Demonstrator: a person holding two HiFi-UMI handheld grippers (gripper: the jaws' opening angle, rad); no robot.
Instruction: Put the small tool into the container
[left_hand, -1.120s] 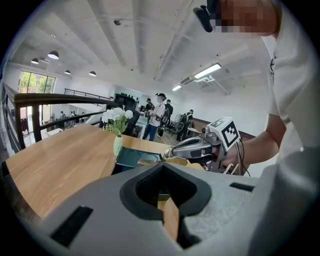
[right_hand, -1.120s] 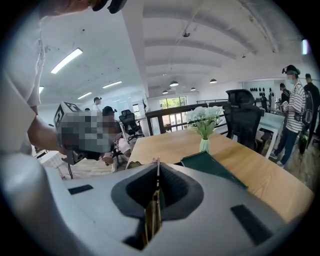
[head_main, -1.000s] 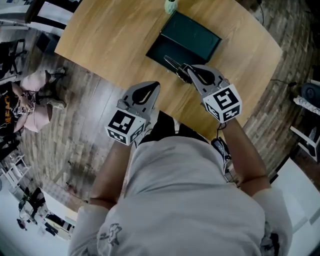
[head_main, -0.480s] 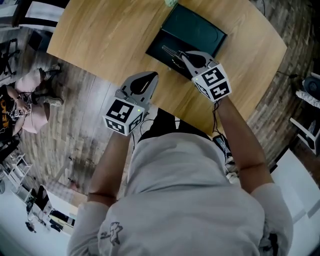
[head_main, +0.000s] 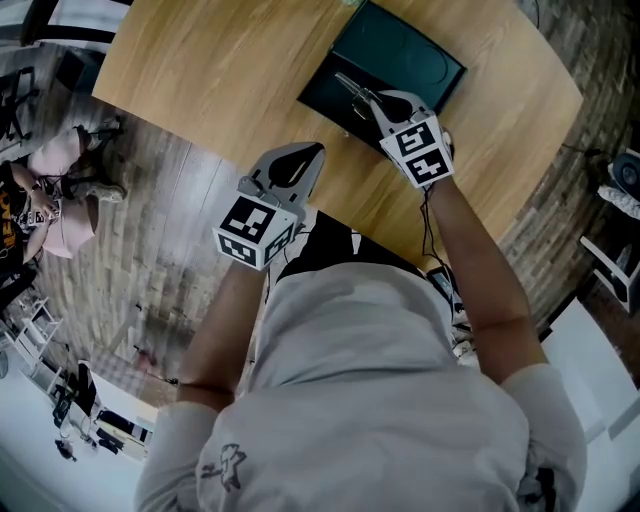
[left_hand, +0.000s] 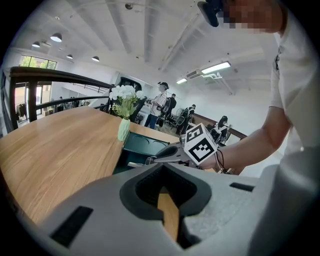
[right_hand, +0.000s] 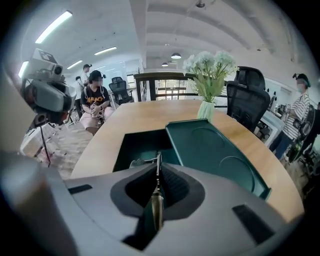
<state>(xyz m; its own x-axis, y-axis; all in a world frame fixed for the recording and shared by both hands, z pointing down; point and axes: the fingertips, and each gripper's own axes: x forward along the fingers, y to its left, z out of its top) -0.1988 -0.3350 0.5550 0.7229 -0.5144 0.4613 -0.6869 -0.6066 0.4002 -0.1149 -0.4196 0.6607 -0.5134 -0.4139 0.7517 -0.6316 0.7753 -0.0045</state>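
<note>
The container (head_main: 425, 60) is a dark green box lying open on the wooden table (head_main: 220, 70), with its lid folded out flat. My right gripper (head_main: 372, 97) hovers over its near edge, pinching a small metal tool (head_main: 350, 84) that points out over the box. Looking along the right gripper's jaws, the thin tool (right_hand: 158, 172) stands on edge between them, above the box's hollow (right_hand: 142, 145). The jaws of this gripper (right_hand: 157, 197) are opening, and the tool is still between them. My left gripper (head_main: 303, 158) is shut on nothing and hangs off the table's near edge, over the floor.
A pale green vase (right_hand: 206, 109) with white flowers stands on the table just beyond the container. The table's curved edge (head_main: 230, 165) runs under my left gripper. A person sits on the floor at the far left (head_main: 55, 190). Office chairs (right_hand: 251, 107) stand behind the table.
My right gripper has carried the tool forward from the table's near side to above the container. The left gripper has hardly moved.
</note>
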